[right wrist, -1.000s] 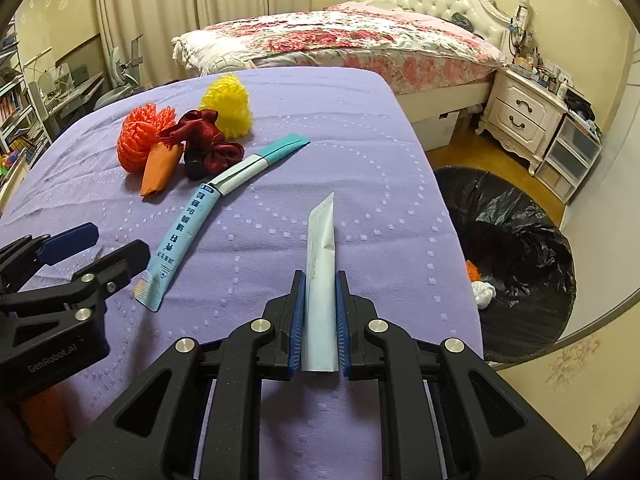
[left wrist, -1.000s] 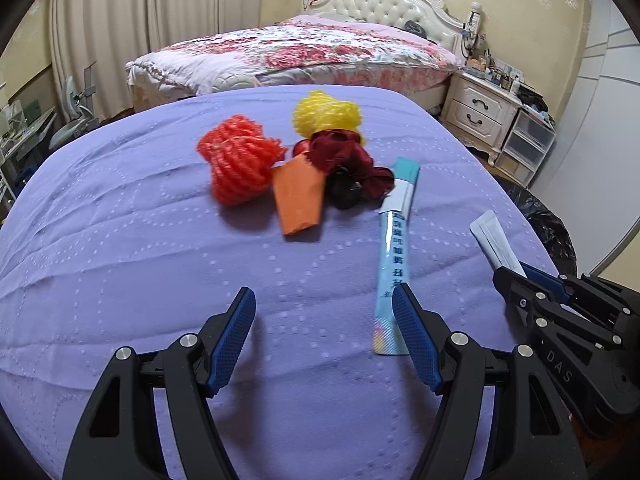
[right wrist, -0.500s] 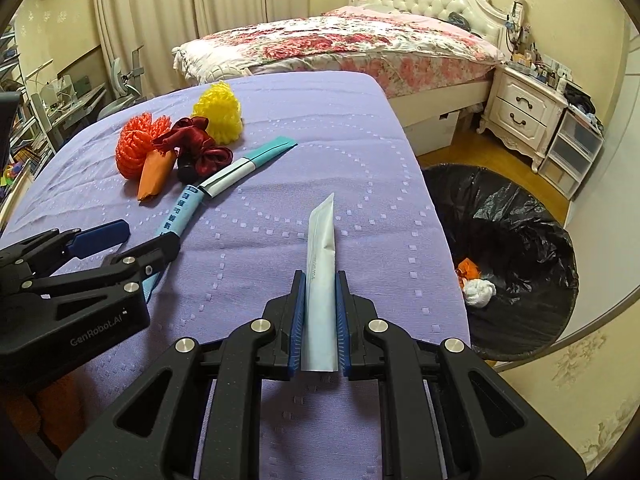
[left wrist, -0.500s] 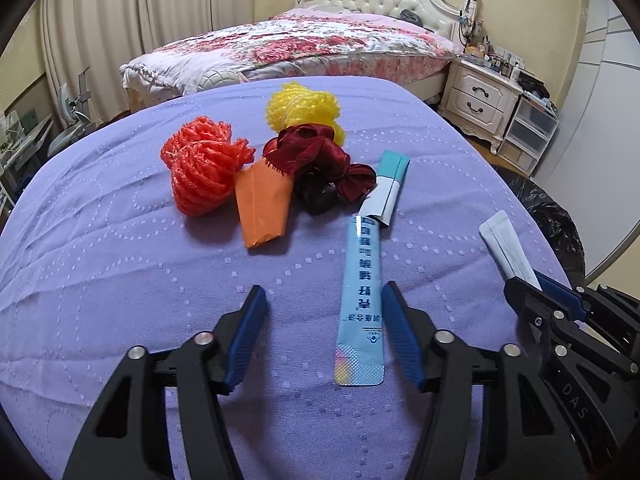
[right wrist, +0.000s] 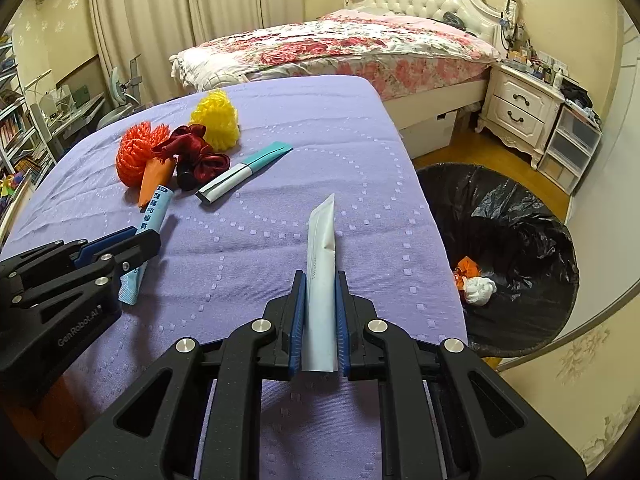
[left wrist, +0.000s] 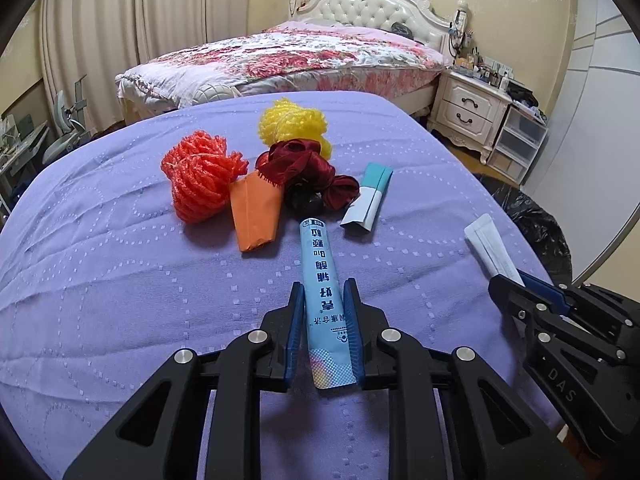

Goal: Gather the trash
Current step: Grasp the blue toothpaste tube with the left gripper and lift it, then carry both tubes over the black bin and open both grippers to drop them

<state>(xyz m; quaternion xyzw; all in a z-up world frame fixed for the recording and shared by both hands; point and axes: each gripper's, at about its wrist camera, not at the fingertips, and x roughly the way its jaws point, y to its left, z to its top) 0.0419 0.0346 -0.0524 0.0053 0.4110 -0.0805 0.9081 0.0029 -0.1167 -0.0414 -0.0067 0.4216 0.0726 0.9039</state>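
left gripper [left wrist: 323, 294] clamps the blue sachet [left wrist: 322, 292]; right gripper [right wrist: 319, 284] clamps the white sachet [right wrist: 321, 264]. far left: trash pile [left wrist: 256, 176]. right: bin [right wrist: 516, 264].

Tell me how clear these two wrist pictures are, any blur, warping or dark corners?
Left wrist view: sharp, print on the blue sachet readable; fisheye bows the purple tablecloth, corners black. Right wrist view: equally sharp, white sachet crisp; bin curved by the lens; soft shadows, no glare.

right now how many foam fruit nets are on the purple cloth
2: the orange net at the pile's left end, the yellow net behind the dark red ribbon. Another could be hidden under the pile.
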